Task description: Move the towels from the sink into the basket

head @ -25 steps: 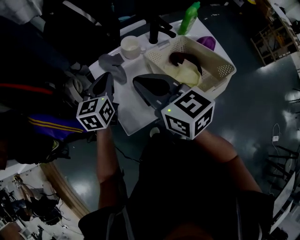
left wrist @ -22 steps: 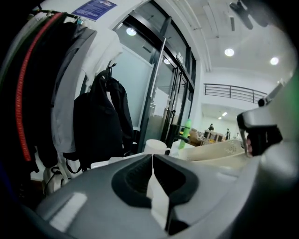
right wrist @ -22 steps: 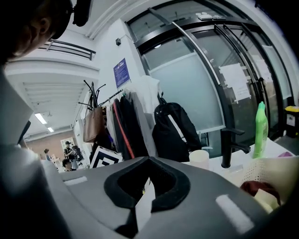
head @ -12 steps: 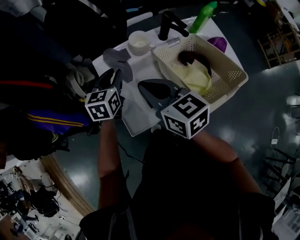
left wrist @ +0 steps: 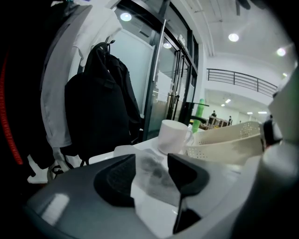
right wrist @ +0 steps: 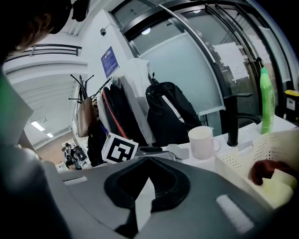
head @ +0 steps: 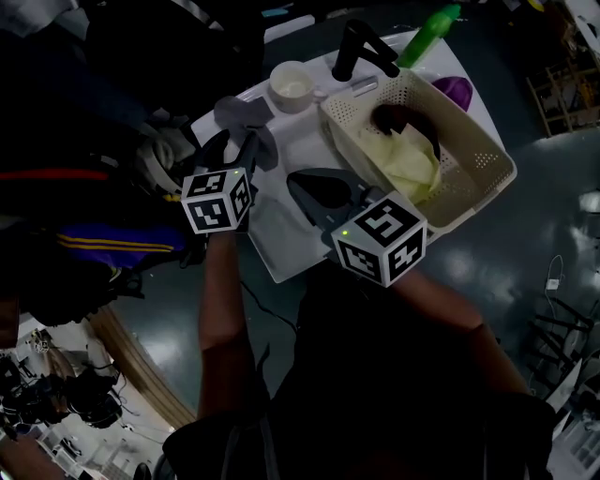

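Observation:
A grey towel [head: 246, 117] lies crumpled on the white counter [head: 281, 234], just past the tips of my left gripper [head: 239, 148]. That gripper's jaws are opening. The left gripper view shows the towel [left wrist: 152, 176] lying loose between the parted pads of the gripper [left wrist: 152, 161]. My right gripper [head: 307, 180] hovers over the counter, shut and empty, with its jaws [right wrist: 147, 179] meeting. To its right, the cream perforated basket [head: 487, 192] holds a yellow towel [head: 403, 159] and a dark red towel [head: 398, 117].
A white cup [head: 292, 84], a black faucet [head: 361, 47] and a green bottle [head: 433, 28] stand along the counter's far edge. A purple object [head: 457, 89] lies behind the basket. Dark coats and a backpack [left wrist: 100, 112] hang to the left.
The left gripper's jaws have spread apart, letting the grey towel go on the counter. The head view has shifted, so everything sits a little higher and further right. The right gripper stays shut.

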`<state>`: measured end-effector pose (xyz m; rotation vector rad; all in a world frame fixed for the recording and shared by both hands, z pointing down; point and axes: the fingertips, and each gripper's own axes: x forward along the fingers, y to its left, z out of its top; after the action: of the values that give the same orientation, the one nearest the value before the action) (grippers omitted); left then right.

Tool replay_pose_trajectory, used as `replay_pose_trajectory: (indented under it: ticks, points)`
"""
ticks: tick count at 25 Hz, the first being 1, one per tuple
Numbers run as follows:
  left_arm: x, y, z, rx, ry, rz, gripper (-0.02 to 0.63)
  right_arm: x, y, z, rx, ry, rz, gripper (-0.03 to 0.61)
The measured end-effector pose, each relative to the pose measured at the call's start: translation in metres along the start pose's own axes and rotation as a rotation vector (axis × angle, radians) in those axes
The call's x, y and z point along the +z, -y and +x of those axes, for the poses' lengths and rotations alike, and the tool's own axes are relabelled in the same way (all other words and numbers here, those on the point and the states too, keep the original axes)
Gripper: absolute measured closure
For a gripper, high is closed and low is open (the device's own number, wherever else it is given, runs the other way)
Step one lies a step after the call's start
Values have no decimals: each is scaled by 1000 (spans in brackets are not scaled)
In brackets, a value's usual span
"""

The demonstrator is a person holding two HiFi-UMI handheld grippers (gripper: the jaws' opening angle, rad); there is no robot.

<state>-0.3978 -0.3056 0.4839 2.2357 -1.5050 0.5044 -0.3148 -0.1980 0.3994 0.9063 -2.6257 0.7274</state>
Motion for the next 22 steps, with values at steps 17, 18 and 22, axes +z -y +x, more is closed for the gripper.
replay_pose_trajectory:
  ticks: [17,18,22]
  points:
    - [-11,-9,43,-8,-133,103,385,-14,19,20,-2,-51,42,580]
    - [-12,-9,44,-4,-144,111,407,-15,19,20,-3,-53,44,580]
    - [-15,-10,47,-10,-159,85,498,-16,21,21,-5,-55,48,580]
